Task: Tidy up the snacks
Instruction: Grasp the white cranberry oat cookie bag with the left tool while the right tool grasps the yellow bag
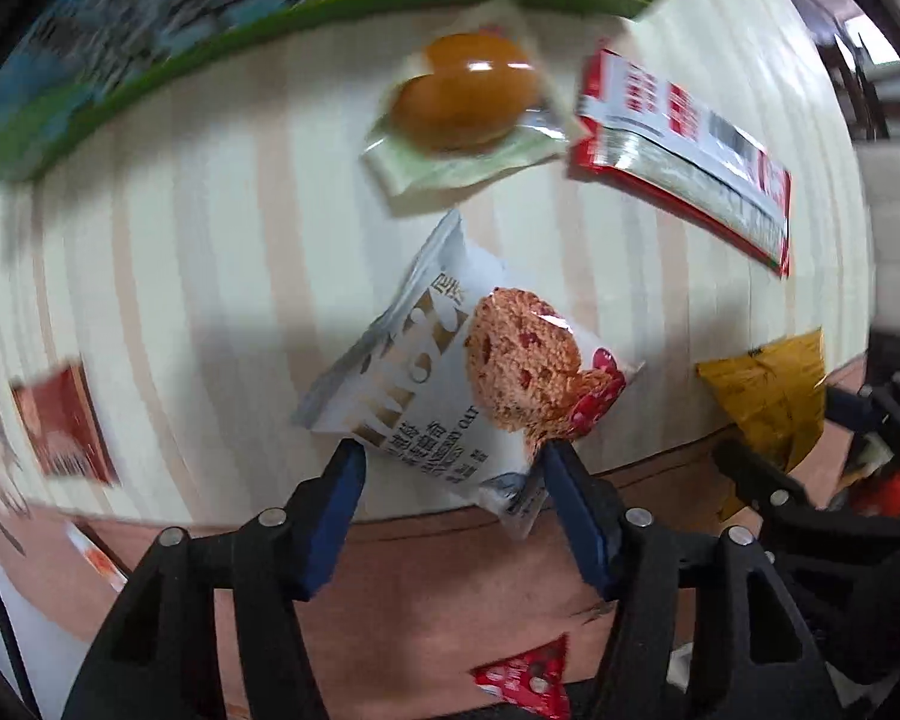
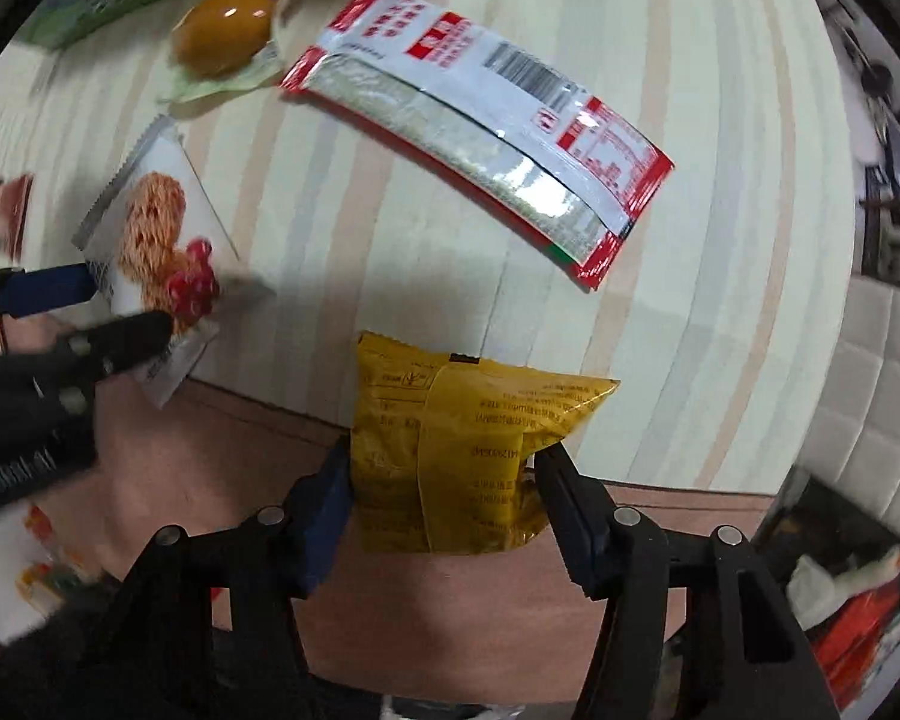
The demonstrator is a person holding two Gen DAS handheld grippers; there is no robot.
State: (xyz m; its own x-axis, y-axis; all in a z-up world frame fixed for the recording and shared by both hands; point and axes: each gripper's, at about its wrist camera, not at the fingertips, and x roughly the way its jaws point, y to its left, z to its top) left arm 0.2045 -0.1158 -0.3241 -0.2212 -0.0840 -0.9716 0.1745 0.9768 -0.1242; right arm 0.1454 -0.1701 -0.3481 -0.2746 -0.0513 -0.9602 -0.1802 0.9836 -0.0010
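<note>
stretching under both cameras is a pale striped tabletop [image 2: 660, 276] with a brown edge — a bun [image 1: 465, 90] and red packet [image 2: 480, 114] lie on it. the left gripper [image 1: 450, 468] clamps the oat packet [image 1: 450, 372]; the right gripper [image 2: 444, 474] clamps the yellow packet [image 2: 462, 438] — both over the edge.

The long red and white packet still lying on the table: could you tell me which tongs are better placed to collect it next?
Probably right. The red and white packet lies nearer the right tongs, but both are full: right grips the yellow packet, left tongs grip the oat cookie packet.
</note>
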